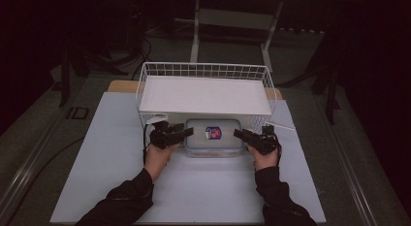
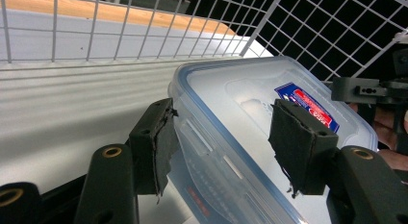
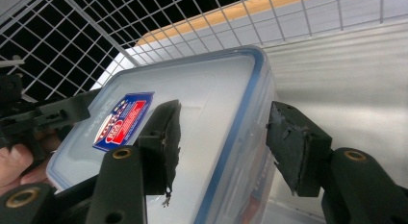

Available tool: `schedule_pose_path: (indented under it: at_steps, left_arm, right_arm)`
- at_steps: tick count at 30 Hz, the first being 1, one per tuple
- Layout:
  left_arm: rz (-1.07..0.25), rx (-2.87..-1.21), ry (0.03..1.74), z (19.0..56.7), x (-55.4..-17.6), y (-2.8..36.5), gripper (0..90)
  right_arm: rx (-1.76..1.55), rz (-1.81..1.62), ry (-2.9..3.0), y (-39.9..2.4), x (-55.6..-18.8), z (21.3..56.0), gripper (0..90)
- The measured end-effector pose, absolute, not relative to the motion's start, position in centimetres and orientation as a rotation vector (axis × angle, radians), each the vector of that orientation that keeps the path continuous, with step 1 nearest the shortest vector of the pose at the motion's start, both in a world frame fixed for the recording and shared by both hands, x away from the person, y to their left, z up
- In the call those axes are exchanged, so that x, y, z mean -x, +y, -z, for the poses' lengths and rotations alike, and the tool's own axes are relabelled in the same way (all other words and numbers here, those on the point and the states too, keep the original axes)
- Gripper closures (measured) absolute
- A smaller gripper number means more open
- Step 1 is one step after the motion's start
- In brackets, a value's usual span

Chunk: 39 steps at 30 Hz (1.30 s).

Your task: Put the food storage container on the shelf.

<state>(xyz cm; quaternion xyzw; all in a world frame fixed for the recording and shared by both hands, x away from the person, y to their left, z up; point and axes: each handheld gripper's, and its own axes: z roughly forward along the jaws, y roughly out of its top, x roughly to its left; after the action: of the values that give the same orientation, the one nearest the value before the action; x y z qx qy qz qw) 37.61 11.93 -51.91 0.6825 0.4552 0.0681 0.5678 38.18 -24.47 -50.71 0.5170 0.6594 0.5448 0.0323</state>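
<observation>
While a person's two forearms are reaching in from the near edge of the table [image 1: 111,187], the left claw [image 1: 180,134] is sitting at the left end of a clear plastic food container [image 1: 213,137] with a blue-rimmed lid and a red-and-blue label [image 1: 213,133]. In the left gripper view, that claw [image 2: 226,137] is straddling the container's [image 2: 231,104] corner, one pad [image 2: 161,137] lying against the side wall and the other pad [image 2: 298,142] standing over the lid; the jaws are standing spread, and whether either pad is pressing cannot be told. The container is resting on the table, just in front of the near wall of a white wire basket [image 1: 145,78], which is carrying a flat white board [image 1: 203,95] across its top. To the right, the right claw [image 1: 245,135] is meeting the container's right end. In the right gripper view, this claw [image 3: 223,137] is also standing spread, one pad [image 3: 166,137] hovering over the lid near the label [image 3: 122,120] and the other pad [image 3: 296,142] hanging clear of the side wall, with the lid's blue rim [image 3: 250,99] running between them. Neither claw is pinching the container.
</observation>
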Motion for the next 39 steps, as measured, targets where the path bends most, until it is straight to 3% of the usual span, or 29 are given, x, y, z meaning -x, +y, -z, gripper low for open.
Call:
schedule_pose_path:
  at_steps: [9,10,20,25,33,39]
  left_arm:
    - [-0.183,-1.562,1.098,50.7,-36.6,12.8,34.1]
    - [-0.185,-1.582,1.035,50.6,-36.7,13.1,33.9]
    - [-0.157,-1.621,1.013,50.4,-33.9,13.6,14.0]
    - [-0.125,-1.641,0.997,50.1,-32.1,13.8,0.9]
    - [-0.205,-1.655,0.964,50.1,-29.1,14.1,0.9]
    - [-0.206,-1.653,0.979,51.1,-28.6,13.9,0.9]
  right_arm:
    - [-1.505,-1.622,2.011,-24.1,-37.2,49.5,37.0]
    - [-1.501,-1.625,2.005,-24.1,-36.9,49.3,37.1]
    - [-1.330,-1.659,2.079,-22.4,-32.7,46.9,38.6]
    - [-1.321,-1.632,2.168,-21.2,-31.1,47.4,54.4]
    - [-1.297,-1.577,2.319,-19.5,-29.8,49.6,86.7]
    - [-1.300,-1.514,2.337,-18.6,-30.6,50.5,89.6]
